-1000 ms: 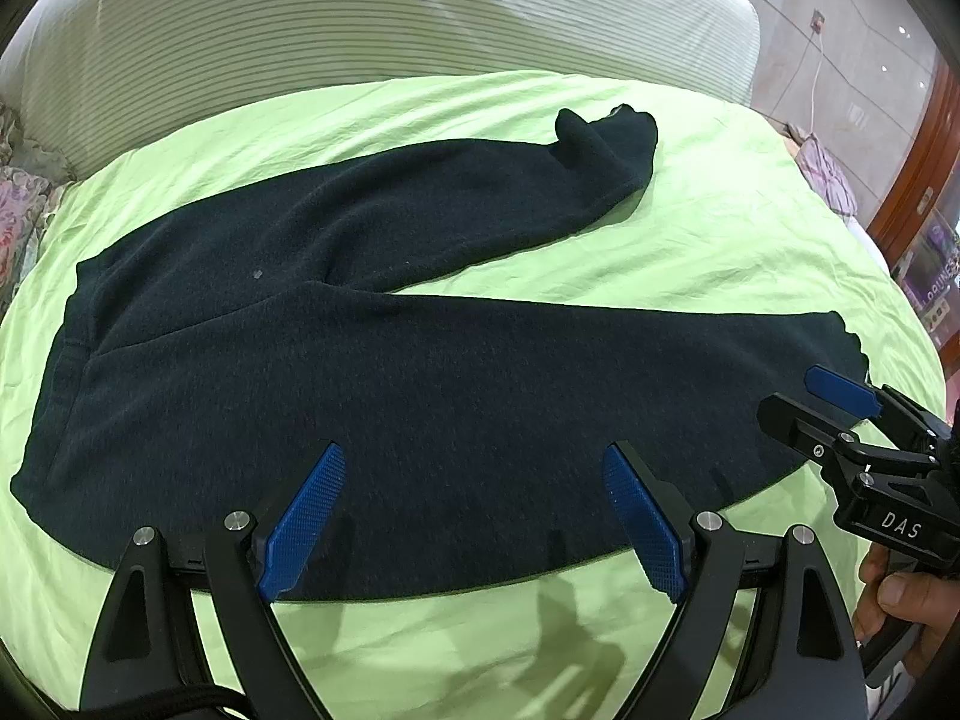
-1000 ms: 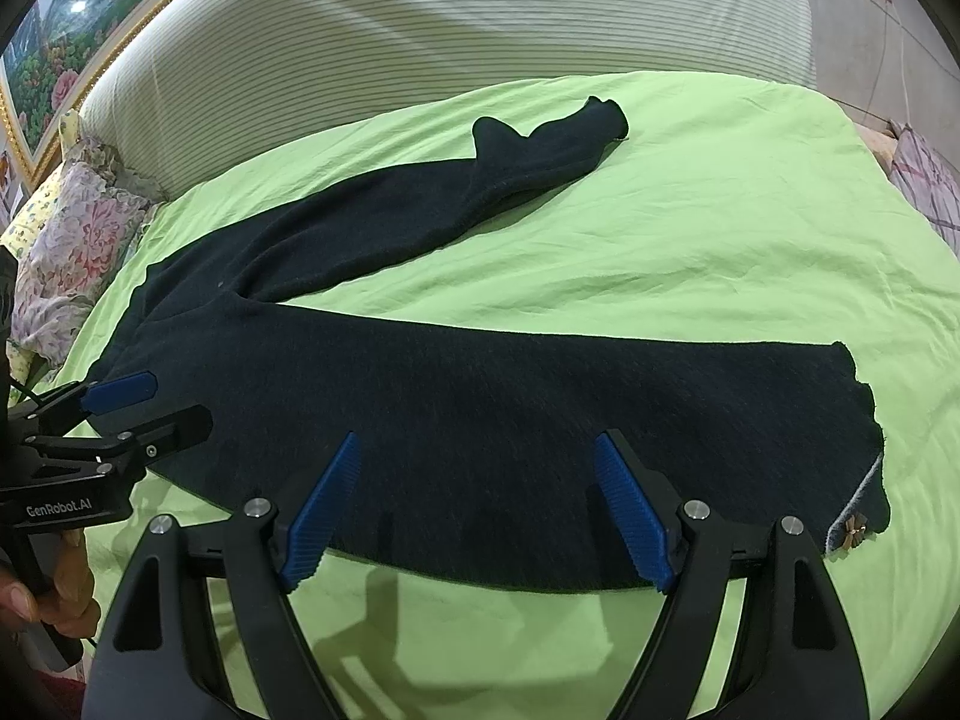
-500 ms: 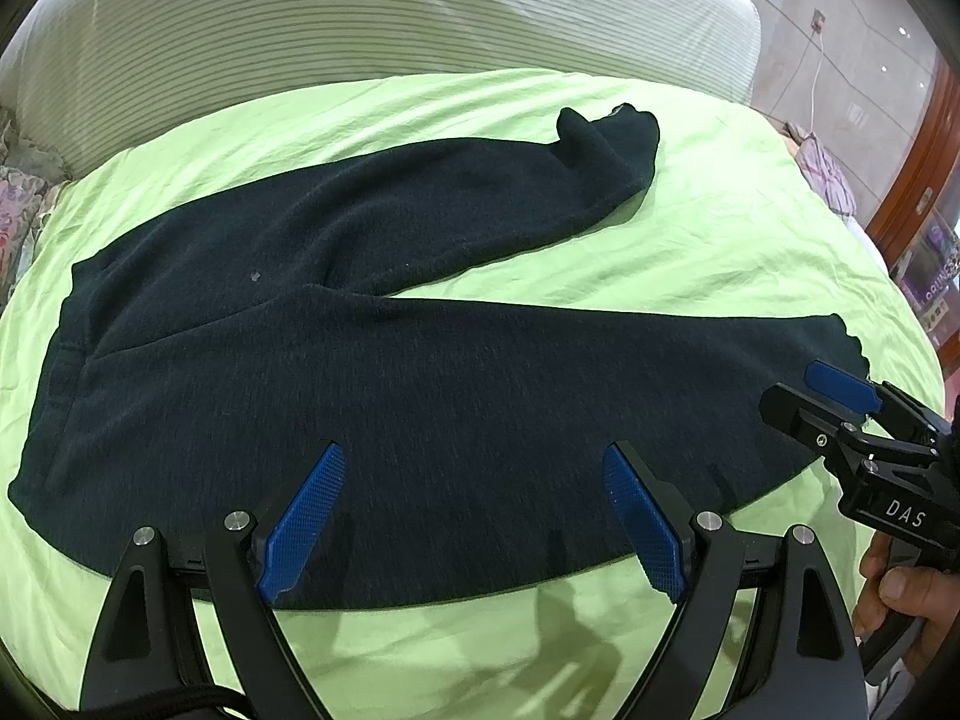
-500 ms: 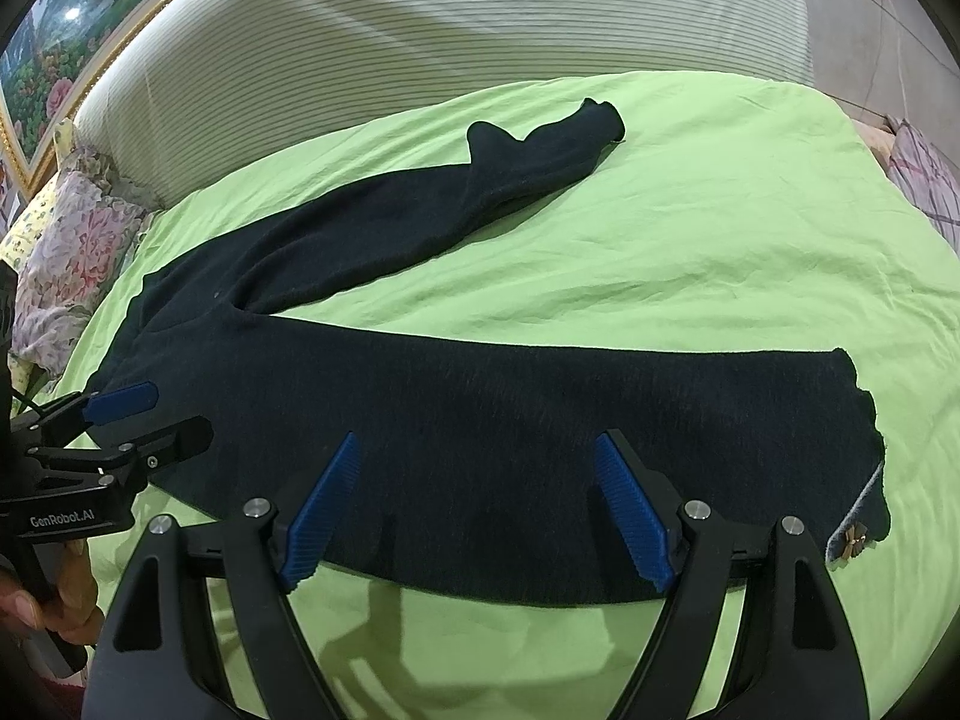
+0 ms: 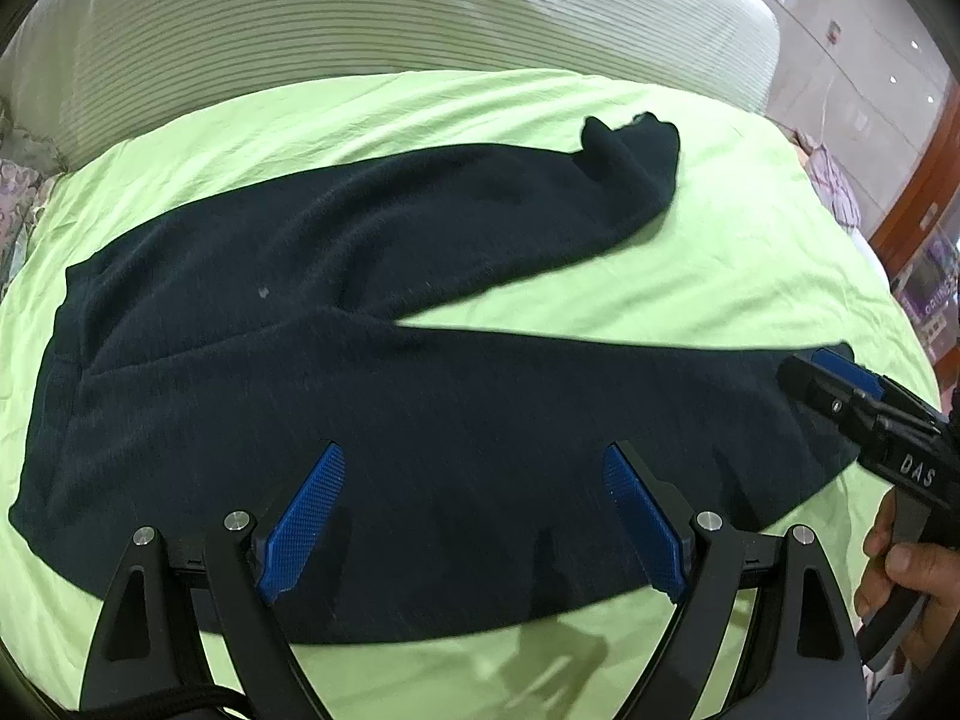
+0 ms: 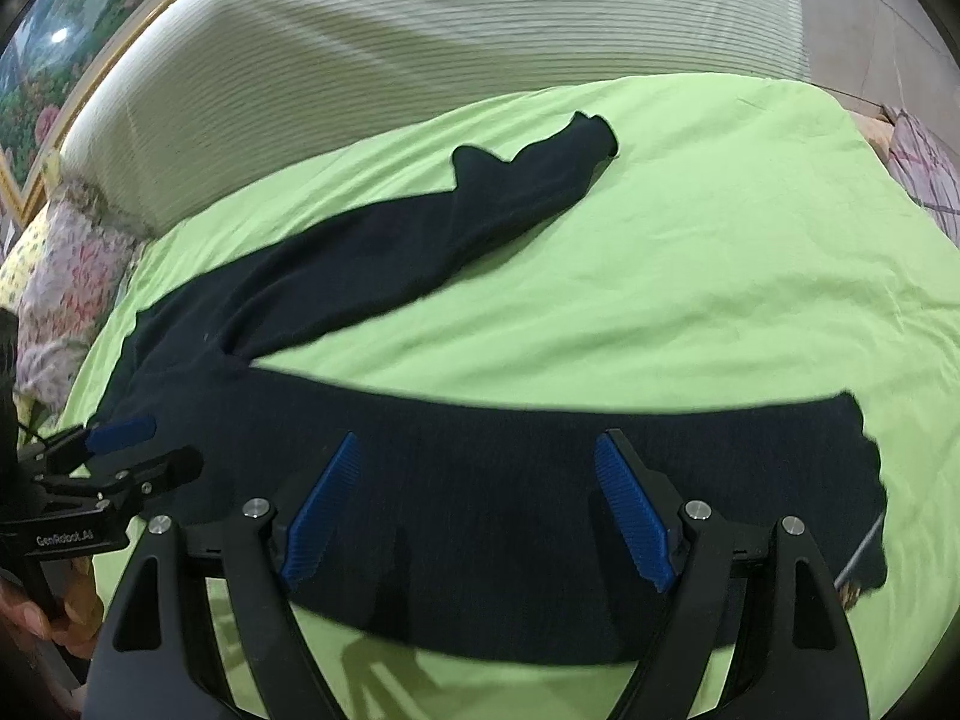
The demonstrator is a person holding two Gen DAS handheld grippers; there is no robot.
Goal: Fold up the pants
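Note:
Dark navy pants (image 5: 384,372) lie spread flat on a lime-green sheet (image 5: 750,252), waist at the left, the two legs splayed apart toward the right. The far leg ends in a rumpled cuff (image 5: 636,150); the near leg (image 6: 540,480) runs across the front. My left gripper (image 5: 474,516) hovers open above the near leg's upper part, nothing between its blue pads. My right gripper (image 6: 480,504) hangs open over the near leg closer to its cuff (image 6: 864,492). Each gripper shows in the other's view: the right gripper (image 5: 840,384) at the right edge, the left gripper (image 6: 144,444) at the left edge.
A striped pale-green bolster (image 6: 450,42) runs along the back of the bed. Floral pillows (image 6: 66,276) sit at the left. A framed picture (image 6: 36,72) hangs behind. A hand (image 5: 918,594) holds the right gripper's handle. Wooden furniture (image 5: 918,192) stands beyond the bed's right side.
Both grippers have edged forward over the near leg and stay open. The pants have not moved.

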